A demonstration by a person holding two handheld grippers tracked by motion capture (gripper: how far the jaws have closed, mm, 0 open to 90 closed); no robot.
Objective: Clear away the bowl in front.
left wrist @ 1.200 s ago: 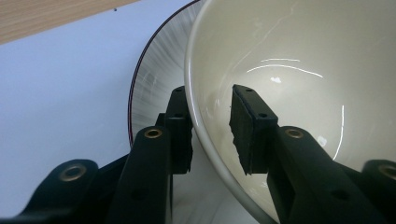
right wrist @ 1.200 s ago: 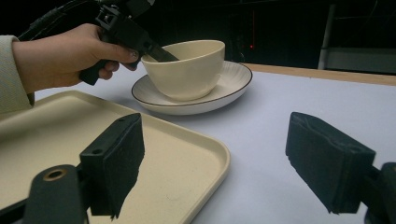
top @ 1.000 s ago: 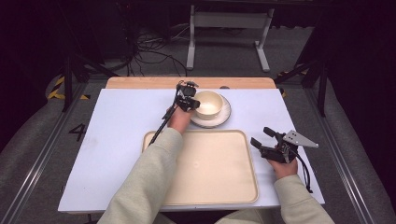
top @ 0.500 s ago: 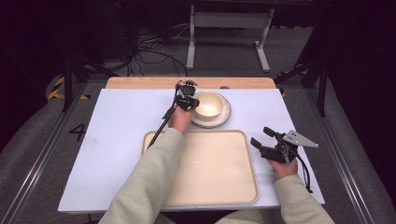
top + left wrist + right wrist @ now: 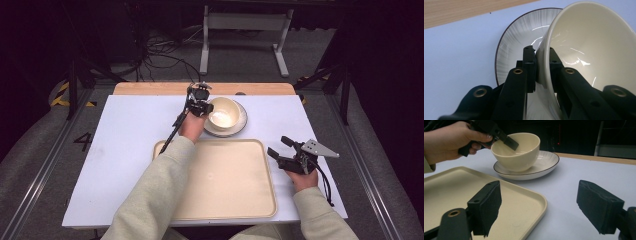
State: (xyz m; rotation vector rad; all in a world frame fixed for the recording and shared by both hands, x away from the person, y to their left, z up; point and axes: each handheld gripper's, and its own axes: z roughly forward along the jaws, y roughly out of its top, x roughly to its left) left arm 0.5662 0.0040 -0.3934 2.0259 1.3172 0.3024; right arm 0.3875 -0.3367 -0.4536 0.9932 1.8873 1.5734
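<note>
A cream bowl [image 5: 223, 113] [image 5: 594, 50] [image 5: 517, 151] rests tilted on a white dark-rimmed plate [image 5: 241, 125] [image 5: 516, 37] [image 5: 544, 165] at the back of the white table. My left gripper [image 5: 201, 106] [image 5: 542, 53] is shut on the bowl's left rim, one jaw inside and one outside. My right gripper [image 5: 281, 148] [image 5: 539, 205] hovers open beside the right edge of the cream tray [image 5: 225, 185] [image 5: 446, 192], with nothing between its jaws.
A wooden strip [image 5: 150, 88] runs along the table's far edge. The white tabletop [image 5: 115, 145] is bare left of the tray. Cables and a metal stand lie on the floor beyond.
</note>
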